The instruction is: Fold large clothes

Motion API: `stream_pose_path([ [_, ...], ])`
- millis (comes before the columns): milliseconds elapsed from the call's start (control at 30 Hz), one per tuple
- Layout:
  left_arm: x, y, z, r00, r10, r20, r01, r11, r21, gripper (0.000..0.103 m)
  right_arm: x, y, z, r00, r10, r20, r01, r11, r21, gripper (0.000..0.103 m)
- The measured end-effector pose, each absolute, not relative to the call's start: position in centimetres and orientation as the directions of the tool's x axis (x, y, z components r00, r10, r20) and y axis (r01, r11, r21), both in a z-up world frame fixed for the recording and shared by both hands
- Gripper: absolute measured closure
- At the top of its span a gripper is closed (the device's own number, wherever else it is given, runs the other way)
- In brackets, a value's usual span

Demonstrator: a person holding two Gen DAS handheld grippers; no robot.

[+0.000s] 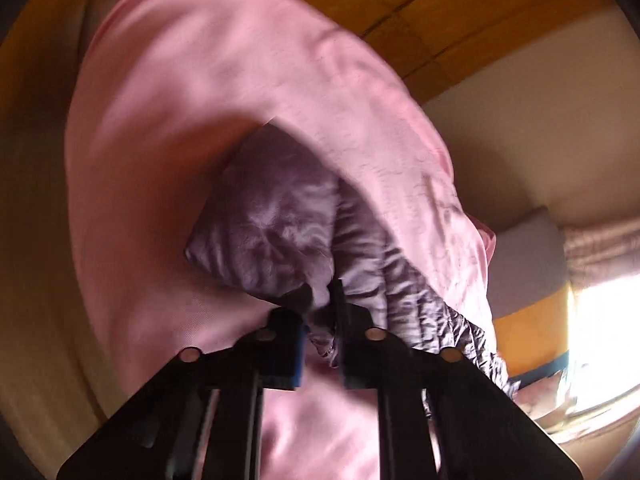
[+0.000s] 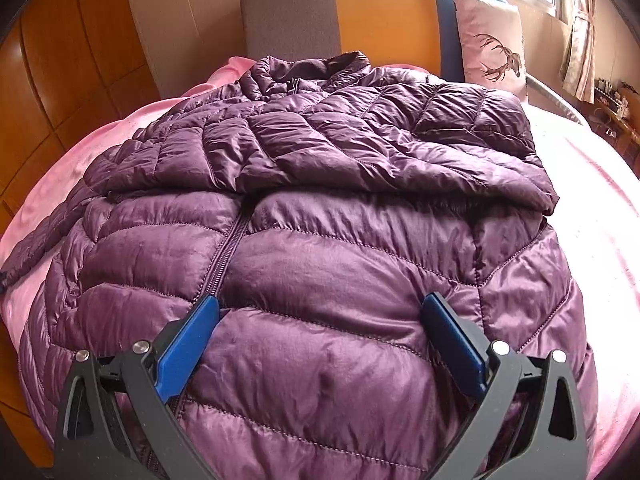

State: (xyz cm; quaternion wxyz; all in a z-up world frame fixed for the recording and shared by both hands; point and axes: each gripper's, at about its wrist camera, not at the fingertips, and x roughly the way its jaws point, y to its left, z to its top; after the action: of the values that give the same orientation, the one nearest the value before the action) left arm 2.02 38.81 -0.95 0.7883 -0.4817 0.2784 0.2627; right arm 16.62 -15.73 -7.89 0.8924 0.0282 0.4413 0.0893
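Observation:
A purple quilted puffer jacket (image 2: 320, 208) lies front-up on a pink bed cover (image 2: 592, 200), zipper shut, its right sleeve folded across the chest. My right gripper (image 2: 320, 312) is open, its blue-padded fingers (image 2: 188, 344) spread just above the lower front of the jacket. In the left wrist view my left gripper (image 1: 320, 312) is shut on a bunched part of the jacket (image 1: 276, 232), likely the left sleeve, near the edge of the pink cover (image 1: 200, 100). That view is blurred by motion.
A grey, orange and blue headboard (image 2: 360, 12) stands at the far end, with a pink deer-print pillow (image 2: 492, 40) against it. Wooden wardrobe panels (image 2: 60, 60) run along the left. A window with curtains (image 2: 576, 40) is at the right.

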Motion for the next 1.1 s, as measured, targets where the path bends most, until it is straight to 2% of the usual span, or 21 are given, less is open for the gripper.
stream_pose_path([
  [200, 5.7, 32.2, 6.2, 0.796, 0.158, -0.585, -0.503, 0.710, -0.493, 0.096, 16.6, -15.8, -7.9, 0.595, 0.186, -0.782, -0.134, 0.982, 0.131, 0.002],
  [300, 8.4, 25.9, 9.1, 0.846, 0.077, -0.528, -0.333, 0.850, -0.409, 0.096, 16.5, -15.9, -7.9, 0.594, 0.189, -0.782, -0.134, 0.982, 0.136, 0.002],
  [400, 10.4, 19.8, 10.2, 0.858, -0.016, -0.513, -0.179, 0.928, -0.328, 0.095, 16.4, -16.0, -7.9, 0.594, 0.197, -0.780, -0.131, 0.980, 0.148, 0.002],
  [533, 13.1, 10.9, 9.1, 0.821, -0.171, -0.544, 0.030, 0.965, -0.259, 0.096, 16.4, -16.2, -7.9, 0.592, 0.208, -0.778, -0.130, 0.978, 0.163, 0.002],
  [633, 14.4, 5.9, 6.9, 0.758, -0.269, -0.594, 0.144, 0.958, -0.250, 0.095, 16.5, -16.4, -7.9, 0.588, 0.219, -0.779, -0.130, 0.976, 0.176, 0.002],
  [733, 15.9, 2.8, 4.1, 0.688, -0.295, -0.663, 0.192, 0.955, -0.226, 0.095, 16.5, -16.6, -7.8, 0.576, 0.235, -0.783, -0.135, 0.972, 0.192, 0.002],
  [800, 16.1, 1.6, 2.8, 0.651, -0.308, -0.694, 0.216, 0.951, -0.220, 0.082, 16.7, -16.8, -7.5, 0.561, 0.254, -0.788, -0.146, 0.967, 0.208, 0.006],
  [833, 16.2, 1.4, 2.3, 0.638, -0.320, -0.701, 0.226, 0.947, -0.227, 0.072, 16.7, -17.0, -7.2, 0.555, 0.265, -0.789, -0.150, 0.964, 0.218, 0.007],
  [867, 15.8, 1.2, 2.0, 0.637, -0.321, -0.701, 0.227, 0.947, -0.227, 0.057, 16.9, -17.3, -6.9, 0.548, 0.286, -0.786, -0.153, 0.958, 0.242, 0.011],
  [900, 15.5, 1.4, 1.8, 0.640, -0.325, -0.696, 0.230, 0.946, -0.230, 0.047, 17.1, -17.6, -6.5, 0.542, 0.314, -0.779, -0.151, 0.949, 0.277, 0.014],
  [933, 15.2, 1.5, 1.8, 0.648, -0.328, -0.687, 0.229, 0.945, -0.235, 0.030, 17.3, -17.9, -6.1, 0.539, 0.344, -0.768, -0.147, 0.937, 0.317, 0.016],
  [967, 14.8, 1.9, 1.5, 0.661, -0.327, -0.675, 0.225, 0.945, -0.237, 0.027, 17.7, -18.1, -5.5, 0.539, 0.378, -0.753, -0.146, 0.922, 0.359, 0.017],
  [1100, 14.4, 2.5, 1.9, 0.666, -0.341, -0.664, 0.209, 0.939, -0.273, 0.027, 19.8, -17.0, -4.0, 0.512, 0.519, -0.684, -0.174, 0.843, 0.510, 0.018],
])
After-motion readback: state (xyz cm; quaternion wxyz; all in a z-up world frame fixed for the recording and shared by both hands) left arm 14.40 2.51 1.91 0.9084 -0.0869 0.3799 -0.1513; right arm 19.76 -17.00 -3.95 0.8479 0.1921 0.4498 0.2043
